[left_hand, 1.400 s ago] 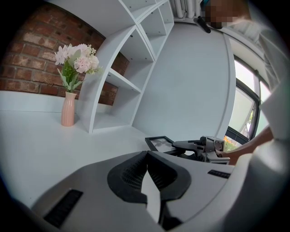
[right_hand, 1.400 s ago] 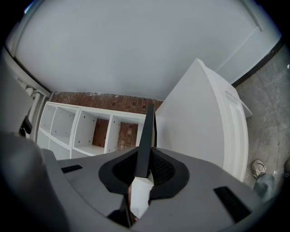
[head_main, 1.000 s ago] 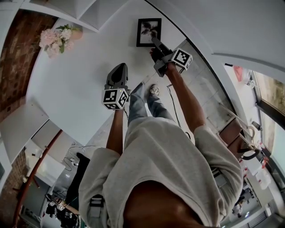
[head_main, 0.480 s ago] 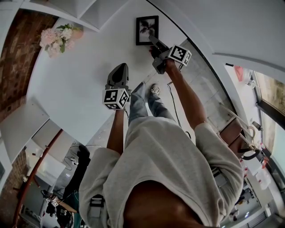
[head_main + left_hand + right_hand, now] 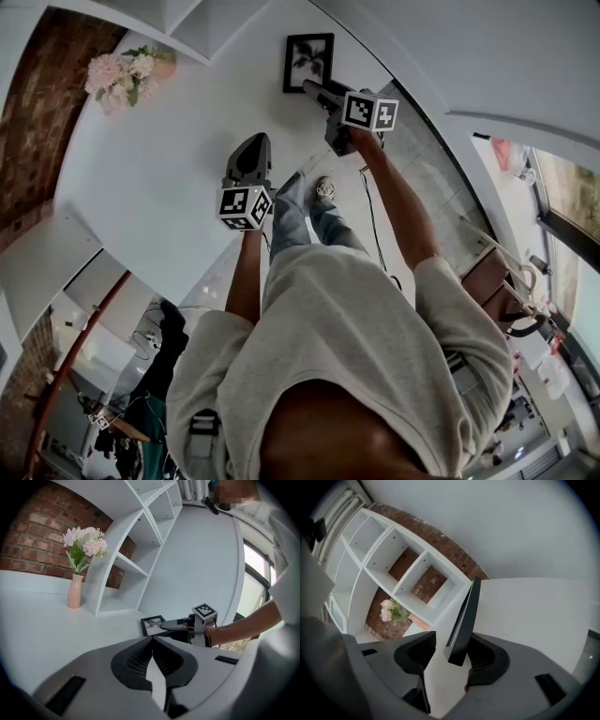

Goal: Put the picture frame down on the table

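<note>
The black picture frame (image 5: pixel 307 63) with a grey photo is at the far side of the white table (image 5: pixel 169 178). In the left gripper view the picture frame (image 5: pixel 151 625) looks low on the table top. My right gripper (image 5: pixel 312 88) is at its near edge. In the right gripper view the picture frame (image 5: pixel 466 620) shows edge-on between the jaws of the right gripper (image 5: pixel 451 649). It touches the right-hand pad (image 5: pixel 483 653), and a gap separates it from the other pad. My left gripper (image 5: pixel 250 142) hovers over the table's middle, and this left gripper (image 5: pixel 152 640) is shut on nothing.
A pink vase of pale flowers (image 5: pixel 120 77) stands at the table's far left, by a brick wall. A white open shelf unit (image 5: pixel 140 541) rises behind the table. The table's right edge (image 5: pixel 370 70) runs close to the frame, with tiled floor and a cable beyond.
The right gripper has rolled and shifted slightly left at the frame's edge. The frame has slid a little farther up and left. The left gripper has stayed put.
</note>
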The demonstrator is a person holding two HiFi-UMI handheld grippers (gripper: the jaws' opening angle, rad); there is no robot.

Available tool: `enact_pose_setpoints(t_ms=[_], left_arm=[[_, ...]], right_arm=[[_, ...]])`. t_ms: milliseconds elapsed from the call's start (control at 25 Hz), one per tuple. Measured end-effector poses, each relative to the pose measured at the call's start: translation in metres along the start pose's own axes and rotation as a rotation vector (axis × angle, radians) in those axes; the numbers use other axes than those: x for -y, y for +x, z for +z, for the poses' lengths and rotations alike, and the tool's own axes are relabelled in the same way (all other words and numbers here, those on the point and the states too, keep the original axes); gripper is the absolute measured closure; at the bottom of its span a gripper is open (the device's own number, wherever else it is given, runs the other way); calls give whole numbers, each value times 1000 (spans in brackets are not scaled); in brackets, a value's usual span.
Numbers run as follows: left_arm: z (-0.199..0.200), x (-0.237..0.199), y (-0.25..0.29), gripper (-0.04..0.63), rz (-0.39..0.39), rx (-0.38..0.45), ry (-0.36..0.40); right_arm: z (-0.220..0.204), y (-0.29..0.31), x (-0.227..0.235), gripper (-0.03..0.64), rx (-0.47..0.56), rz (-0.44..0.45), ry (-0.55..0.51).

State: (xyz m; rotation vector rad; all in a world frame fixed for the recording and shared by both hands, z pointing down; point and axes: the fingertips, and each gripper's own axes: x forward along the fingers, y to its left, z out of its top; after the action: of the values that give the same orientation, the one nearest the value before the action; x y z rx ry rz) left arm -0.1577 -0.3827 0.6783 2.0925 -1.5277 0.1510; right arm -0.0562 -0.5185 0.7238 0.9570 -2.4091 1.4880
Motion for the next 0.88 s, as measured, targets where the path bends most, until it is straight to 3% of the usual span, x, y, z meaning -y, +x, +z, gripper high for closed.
enact_pose_setpoints(t_ms=[360, 600, 880], left_arm=[[1, 0, -8, 580, 4, 15, -4], [1, 1, -10, 580, 4, 17, -5], [1, 4, -8, 580, -3, 20, -9]], right_arm=[[-26, 4, -1, 371, -188, -55, -315], [-32, 1, 8, 371, -264, -164, -525], [-41, -1, 19, 371, -339, -232, -575]])
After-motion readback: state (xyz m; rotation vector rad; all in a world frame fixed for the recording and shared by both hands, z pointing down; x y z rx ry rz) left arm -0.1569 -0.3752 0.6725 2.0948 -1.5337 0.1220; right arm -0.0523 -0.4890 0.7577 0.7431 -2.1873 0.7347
